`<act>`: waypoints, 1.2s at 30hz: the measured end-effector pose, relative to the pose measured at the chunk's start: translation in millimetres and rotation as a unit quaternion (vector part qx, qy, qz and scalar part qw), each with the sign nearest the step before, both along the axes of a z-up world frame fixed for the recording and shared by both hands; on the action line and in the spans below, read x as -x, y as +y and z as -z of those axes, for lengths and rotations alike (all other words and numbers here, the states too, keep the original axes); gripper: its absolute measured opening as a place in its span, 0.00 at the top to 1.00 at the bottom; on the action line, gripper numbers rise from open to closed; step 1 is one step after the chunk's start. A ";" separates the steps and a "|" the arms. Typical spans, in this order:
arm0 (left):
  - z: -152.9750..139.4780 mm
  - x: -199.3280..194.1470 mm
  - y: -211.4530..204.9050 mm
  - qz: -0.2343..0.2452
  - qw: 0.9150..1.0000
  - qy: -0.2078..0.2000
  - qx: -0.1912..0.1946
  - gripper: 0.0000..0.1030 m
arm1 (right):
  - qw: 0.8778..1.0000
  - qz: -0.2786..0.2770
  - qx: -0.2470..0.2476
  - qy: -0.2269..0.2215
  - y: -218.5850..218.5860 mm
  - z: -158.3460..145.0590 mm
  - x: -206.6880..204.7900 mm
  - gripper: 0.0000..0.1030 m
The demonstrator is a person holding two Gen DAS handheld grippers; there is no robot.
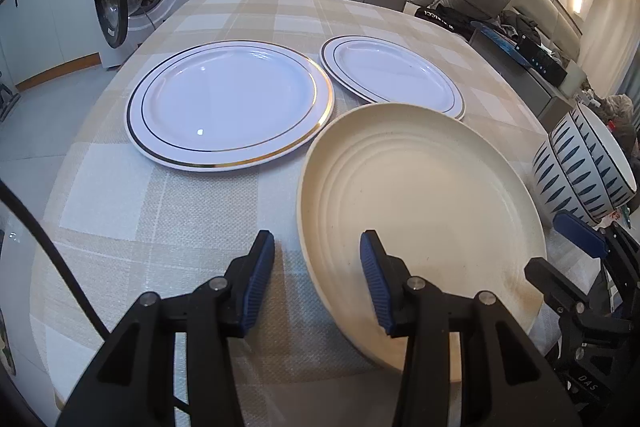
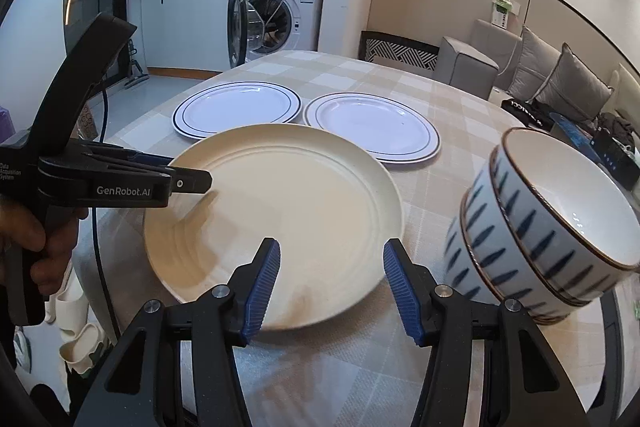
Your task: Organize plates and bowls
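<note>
cream plate [image 1: 420,211] on tabletop [image 1: 160,211], rim at 1 o'clock of left tongs [image 1: 318,283] | stiff, glazed, slippery, breakable: pinch near rim | both tongs, right tongs [image 2: 332,283] included, released, empty

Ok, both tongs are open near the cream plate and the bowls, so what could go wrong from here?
1. The cream plate seems to overlap the rim of the smaller white plate; lifting or sliding it could drag that plate.
2. The stacked bowls sit close beside the right tongs; a sideways swing might knock them.
3. The left tongs straddle the cream plate's rim with one finger over it; closing on that smooth edge may slip.
</note>
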State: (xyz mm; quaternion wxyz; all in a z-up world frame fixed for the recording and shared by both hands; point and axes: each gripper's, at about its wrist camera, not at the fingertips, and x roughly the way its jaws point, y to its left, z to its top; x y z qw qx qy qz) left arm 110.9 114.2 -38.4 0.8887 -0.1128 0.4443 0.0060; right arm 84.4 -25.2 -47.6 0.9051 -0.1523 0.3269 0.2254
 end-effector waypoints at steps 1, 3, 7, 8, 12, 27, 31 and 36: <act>0.2 -0.4 -0.2 0.000 1.000 -0.001 0.000 0.57 | 1.000 0.006 -0.002 0.001 -4.0 -0.7 1.4 0.46; 0.5 -0.7 -0.1 0.000 1.000 -0.002 -0.001 0.57 | 1.000 0.015 -0.003 0.008 -9.4 1.1 2.0 0.45; 0.7 -0.9 -0.5 0.000 1.000 -0.001 -0.004 0.56 | 0.999 0.023 -0.019 0.034 -13.1 9.9 -8.6 0.45; 0.8 -0.5 -0.5 0.000 1.000 0.000 -0.005 0.56 | 0.999 0.025 -0.024 0.038 -13.1 12.3 -10.6 0.45; 0.7 -0.8 -1.0 0.003 1.000 0.001 -0.008 0.56 | 0.997 0.033 -0.042 0.058 -10.3 19.6 -22.5 0.45; -8.1 10.9 0.1 0.006 1.000 -0.011 -0.023 0.65 | 0.998 0.016 -0.046 0.031 3.2 18.3 -18.6 0.54; -15.7 16.4 3.7 -0.002 0.999 -0.019 -0.028 0.65 | 0.999 0.009 -0.047 0.021 6.8 9.7 -14.7 0.54; -26.1 22.3 9.9 -0.015 0.999 -0.029 -0.031 0.65 | 0.999 -0.005 -0.047 0.005 13.6 -6.2 -11.8 0.54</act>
